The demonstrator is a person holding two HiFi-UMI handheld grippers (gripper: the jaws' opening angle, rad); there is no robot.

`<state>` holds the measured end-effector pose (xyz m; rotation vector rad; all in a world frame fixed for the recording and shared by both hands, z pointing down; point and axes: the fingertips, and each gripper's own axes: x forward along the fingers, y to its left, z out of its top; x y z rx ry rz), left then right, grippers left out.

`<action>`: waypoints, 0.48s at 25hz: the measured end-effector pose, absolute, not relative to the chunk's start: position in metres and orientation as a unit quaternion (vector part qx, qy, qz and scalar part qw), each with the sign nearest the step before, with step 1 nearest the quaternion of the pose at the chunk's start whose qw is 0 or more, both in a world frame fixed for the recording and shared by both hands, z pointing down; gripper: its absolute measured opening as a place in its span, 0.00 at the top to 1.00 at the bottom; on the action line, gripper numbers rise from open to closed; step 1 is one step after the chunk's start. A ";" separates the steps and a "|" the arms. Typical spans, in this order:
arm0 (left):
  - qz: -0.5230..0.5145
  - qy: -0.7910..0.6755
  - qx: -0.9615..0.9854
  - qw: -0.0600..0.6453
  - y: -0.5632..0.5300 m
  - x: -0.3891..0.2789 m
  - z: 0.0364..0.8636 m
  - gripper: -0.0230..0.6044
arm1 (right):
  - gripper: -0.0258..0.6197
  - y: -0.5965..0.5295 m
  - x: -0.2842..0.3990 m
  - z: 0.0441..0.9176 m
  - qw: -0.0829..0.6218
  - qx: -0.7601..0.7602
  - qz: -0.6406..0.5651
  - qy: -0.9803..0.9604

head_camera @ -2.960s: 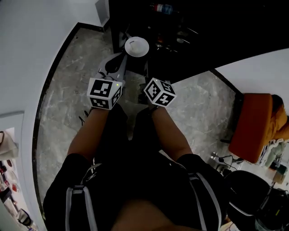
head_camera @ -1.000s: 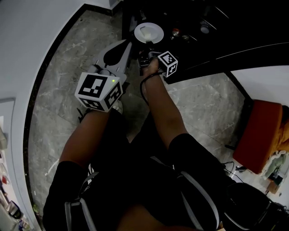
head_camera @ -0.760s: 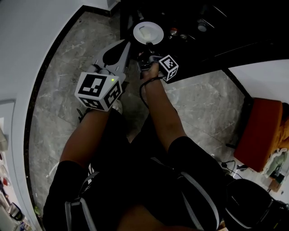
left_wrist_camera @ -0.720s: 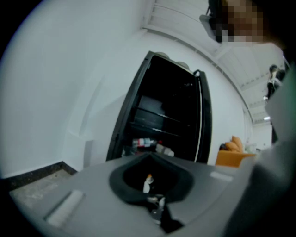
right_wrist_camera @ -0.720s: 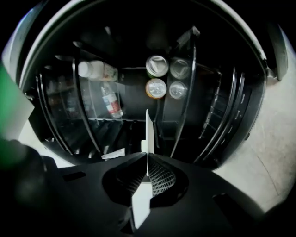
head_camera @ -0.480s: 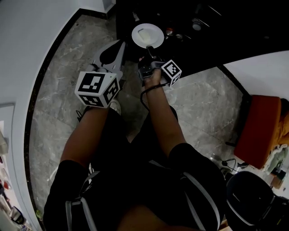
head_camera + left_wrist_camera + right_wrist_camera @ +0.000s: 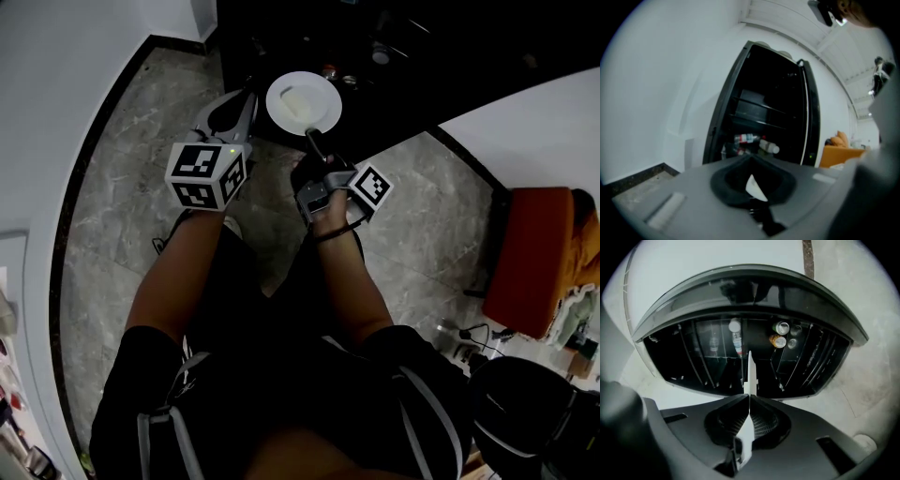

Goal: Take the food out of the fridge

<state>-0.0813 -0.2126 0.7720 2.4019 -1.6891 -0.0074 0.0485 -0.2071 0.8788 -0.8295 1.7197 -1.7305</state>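
While outstretched, R gripper point(image 7: 313, 136) on plate point(image 7: 327, 101)

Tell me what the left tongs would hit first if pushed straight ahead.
Probably the bottles lying low in the open fridge; the left tongs, shut, point right at them. Depth is hard to judge.

Domestic room, likely a home kitchen corner. Evidence: open fridge point(image 7: 693, 364) directly ahead of the right claw point(image 7: 311, 137), shelves stocked with bottles point(image 7: 736, 336) and cans point(image 7: 779, 333). Marble-look floor tiles point(image 7: 131, 197) below the claw. Orange upholstered seat point(image 7: 530, 262) well to its right.
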 end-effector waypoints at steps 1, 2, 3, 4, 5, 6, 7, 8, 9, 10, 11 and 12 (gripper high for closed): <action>0.003 -0.570 0.815 0.102 -0.214 -0.078 0.774 0.96 | 0.95 -0.199 0.051 0.872 0.278 -0.306 -0.646 0.642; 0.007 -0.569 0.816 0.100 -0.214 -0.075 0.775 0.96 | 0.95 -0.193 0.055 0.865 0.278 -0.300 -0.647 0.644; 0.011 -0.569 0.816 0.099 -0.214 -0.074 0.776 0.96 | 0.95 -0.186 0.058 0.859 0.280 -0.293 -0.647 0.645; 0.013 -0.571 0.815 0.100 -0.214 -0.074 0.776 0.96 | 0.95 -0.181 0.061 0.852 0.282 -0.287 -0.647 0.647; 0.013 -0.573 0.813 0.103 -0.214 -0.074 0.776 0.96 | 0.95 -0.177 0.063 0.846 0.283 -0.282 -0.647 0.649; 0.012 -0.574 0.812 0.106 -0.212 -0.075 0.776 0.96 | 0.95 -0.173 0.065 0.840 0.285 -0.278 -0.647 0.650; 0.013 -0.574 0.812 0.109 -0.211 -0.075 0.777 0.96 | 0.95 -0.170 0.067 0.834 0.286 -0.275 -0.648 0.651; 0.014 -0.572 0.812 0.113 -0.209 -0.075 0.777 0.96 | 0.95 -0.168 0.069 0.830 0.287 -0.272 -0.648 0.650; 0.016 -0.571 0.812 0.117 -0.207 -0.074 0.777 0.96 | 0.95 -0.167 0.071 0.825 0.289 -0.271 -0.649 0.649; 0.016 -0.571 0.812 0.120 -0.206 -0.073 0.776 0.96 | 0.95 -0.167 0.072 0.821 0.290 -0.269 -0.651 0.648; 0.015 -0.573 0.811 0.121 -0.205 -0.073 0.773 0.96 | 0.95 -0.167 0.074 0.816 0.292 -0.267 -0.652 0.646; 0.014 -0.574 0.810 0.119 -0.204 -0.073 0.769 0.96 | 0.95 -0.167 0.074 0.810 0.293 -0.265 -0.654 0.645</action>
